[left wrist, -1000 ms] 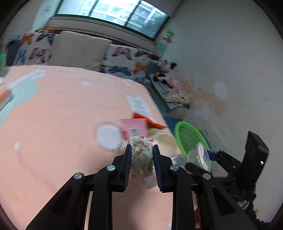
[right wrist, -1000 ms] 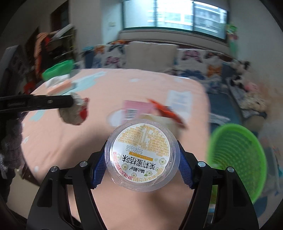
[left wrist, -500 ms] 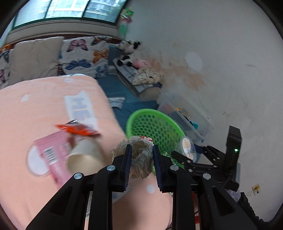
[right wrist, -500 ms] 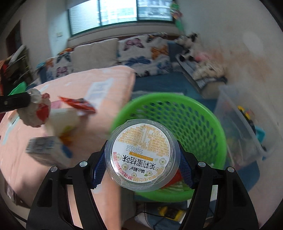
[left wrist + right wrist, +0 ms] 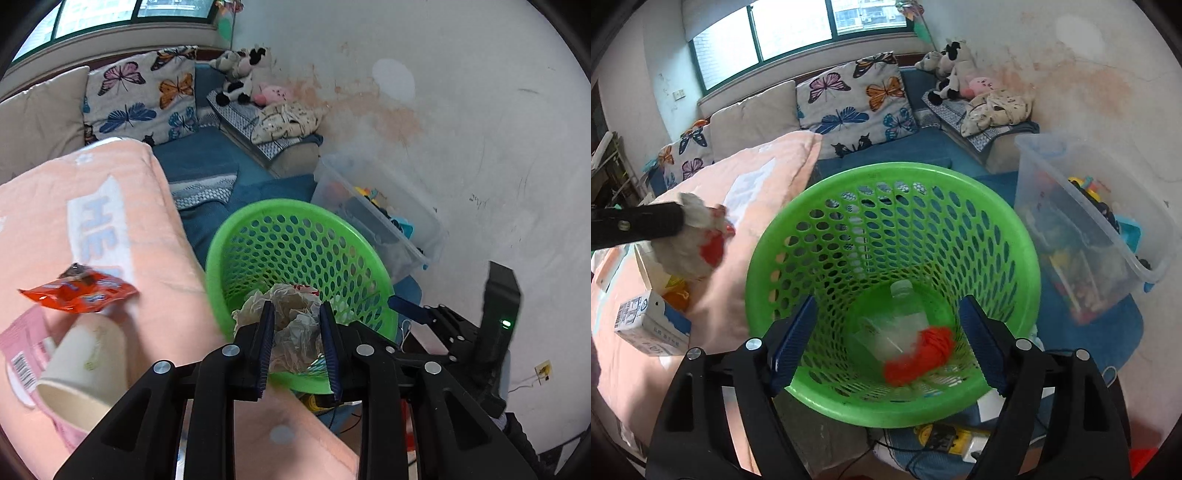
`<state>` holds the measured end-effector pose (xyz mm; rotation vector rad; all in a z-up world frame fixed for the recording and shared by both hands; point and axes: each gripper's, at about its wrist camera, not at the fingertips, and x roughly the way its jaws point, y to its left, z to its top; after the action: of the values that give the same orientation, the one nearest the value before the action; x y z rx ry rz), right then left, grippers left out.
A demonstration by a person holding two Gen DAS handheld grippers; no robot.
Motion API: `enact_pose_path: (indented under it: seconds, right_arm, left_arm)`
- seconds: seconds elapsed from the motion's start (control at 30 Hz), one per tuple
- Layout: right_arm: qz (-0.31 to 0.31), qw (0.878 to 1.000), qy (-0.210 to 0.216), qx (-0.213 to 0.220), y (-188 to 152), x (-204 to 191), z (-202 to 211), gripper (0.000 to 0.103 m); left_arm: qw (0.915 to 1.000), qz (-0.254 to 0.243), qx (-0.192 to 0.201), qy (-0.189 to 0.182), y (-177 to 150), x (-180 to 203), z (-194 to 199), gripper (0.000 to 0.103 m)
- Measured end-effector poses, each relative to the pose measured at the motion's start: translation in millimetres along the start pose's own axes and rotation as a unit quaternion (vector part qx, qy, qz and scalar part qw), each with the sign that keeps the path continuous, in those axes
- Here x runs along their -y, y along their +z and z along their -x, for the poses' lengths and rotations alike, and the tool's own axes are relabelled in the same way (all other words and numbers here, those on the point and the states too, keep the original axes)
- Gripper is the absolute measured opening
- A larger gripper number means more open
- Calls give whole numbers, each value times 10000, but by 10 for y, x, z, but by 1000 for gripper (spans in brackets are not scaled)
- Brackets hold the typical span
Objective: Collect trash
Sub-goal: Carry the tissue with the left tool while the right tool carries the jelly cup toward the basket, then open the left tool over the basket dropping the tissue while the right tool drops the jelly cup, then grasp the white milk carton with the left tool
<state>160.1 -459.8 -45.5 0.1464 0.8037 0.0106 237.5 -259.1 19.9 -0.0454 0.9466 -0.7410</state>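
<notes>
Right gripper (image 5: 886, 339): jaws now wide apart, empty; the cup it held has gone
Left gripper (image 5: 297, 343): still clamps crumpled paper (image 5: 295, 325) at near rim
Green basket (image 5: 1015, 229): holds clear cup (image 5: 890, 328), red scrap (image 5: 919, 354)
Left: paper cup (image 5: 81, 373), red wrapper (image 5: 77, 293) on bed (image 5: 40, 206)

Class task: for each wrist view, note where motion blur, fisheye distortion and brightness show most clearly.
Left wrist view: the cup and pink packet at the lower left smear with motion blur, while the fingers stay sharp; dark fisheye corners. Right wrist view: the paper wad and orange scrap in the basket are blurred; the window is blown out; the walls bow.
</notes>
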Motion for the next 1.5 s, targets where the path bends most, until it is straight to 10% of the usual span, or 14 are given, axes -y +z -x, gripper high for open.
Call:
enact_pose_path:
  seconds: [0.57, 1.2, 1.5]
  right_arm:
    - [-26, 9993, 89, 367, -159, -66, 440, 84]
    - [244, 9964, 605, 540, -287, -678, 678, 89]
    - [357, 9954, 731, 515, -289, -921, 669, 90]
  left_arm:
    - [9998, 36, -211, -11, -63, 76, -327, 48]
    - [9930, -220, 844, 790, -882, -552, 1047, 67]
    - [9911, -470, 723, 1019, -1229, -960, 1185, 85]
